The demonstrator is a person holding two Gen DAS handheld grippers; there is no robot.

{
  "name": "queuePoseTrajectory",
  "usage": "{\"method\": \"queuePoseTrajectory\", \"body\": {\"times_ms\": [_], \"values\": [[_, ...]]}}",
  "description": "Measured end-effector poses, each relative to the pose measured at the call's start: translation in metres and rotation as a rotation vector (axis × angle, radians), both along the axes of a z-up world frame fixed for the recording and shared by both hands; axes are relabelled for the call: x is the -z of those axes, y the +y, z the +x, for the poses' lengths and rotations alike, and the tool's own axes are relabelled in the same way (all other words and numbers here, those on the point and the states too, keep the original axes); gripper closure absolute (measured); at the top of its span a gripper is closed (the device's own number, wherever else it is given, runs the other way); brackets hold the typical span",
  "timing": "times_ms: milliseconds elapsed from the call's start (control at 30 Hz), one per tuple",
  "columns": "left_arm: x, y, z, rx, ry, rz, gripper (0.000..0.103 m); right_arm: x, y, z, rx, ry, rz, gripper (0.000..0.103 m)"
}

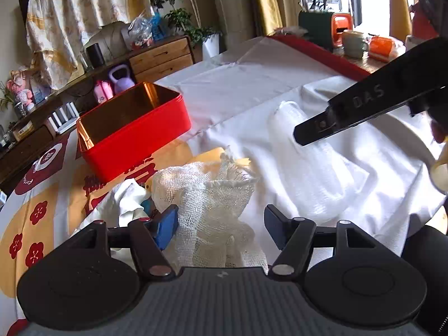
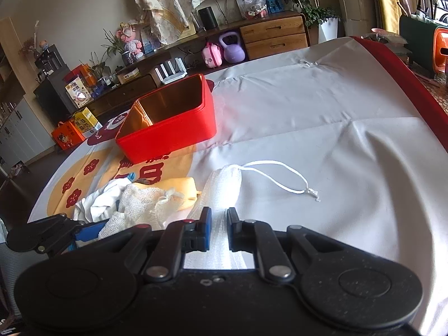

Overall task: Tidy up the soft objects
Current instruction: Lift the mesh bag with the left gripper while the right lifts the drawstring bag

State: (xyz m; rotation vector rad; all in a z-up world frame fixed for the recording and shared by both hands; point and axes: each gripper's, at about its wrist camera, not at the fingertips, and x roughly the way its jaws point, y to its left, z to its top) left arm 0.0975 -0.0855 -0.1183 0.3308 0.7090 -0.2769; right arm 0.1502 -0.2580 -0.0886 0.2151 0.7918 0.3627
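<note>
My left gripper [image 1: 221,224] is open, its jaws standing either side of a crumpled white gauze cloth [image 1: 212,193] without pressing on it. That gauze cloth [image 2: 140,204] lies in a small pile with a white rag [image 1: 126,198] and a yellow pad [image 1: 210,155]. My right gripper [image 2: 219,224] is shut on a white mesh drawstring pouch [image 2: 224,184] that lies on the white sheet, its cord [image 2: 280,172] trailing to the right. In the left wrist view, a finger of the right gripper [image 1: 364,106] reaches in from the right over the pouch [image 1: 291,114]. An open red tin [image 1: 134,137] stands behind the pile.
The red tin [image 2: 168,134] has a golden inside with nothing visible in it. A rumpled white sheet [image 1: 336,168] covers the table's right half over a red and yellow printed cloth [image 1: 36,215]. A mug [image 1: 354,43] and orange containers stand at the far right edge. A sideboard [image 2: 274,39] lies beyond.
</note>
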Motion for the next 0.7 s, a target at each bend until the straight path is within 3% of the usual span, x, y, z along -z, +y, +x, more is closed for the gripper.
{"method": "queuePoseTrajectory", "body": {"times_ms": [67,233,333,700], "values": [[0.003,0.001,0.004,-0.017,0.010,0.019,0.063,0.000,0.000,0.000,-0.002,0.001,-0.002,0.092],[0.003,0.009,0.007,-0.047,0.027,-0.008,0.088,-0.002,0.000,-0.001,-0.010,0.000,-0.005,0.092],[-0.009,0.015,0.006,-0.068,0.014,-0.055,0.092,-0.004,0.001,-0.002,-0.018,-0.004,-0.005,0.092],[-0.078,0.064,0.013,-0.161,0.021,-0.379,0.093,-0.036,0.007,-0.004,-0.092,-0.053,-0.017,0.092]]}}
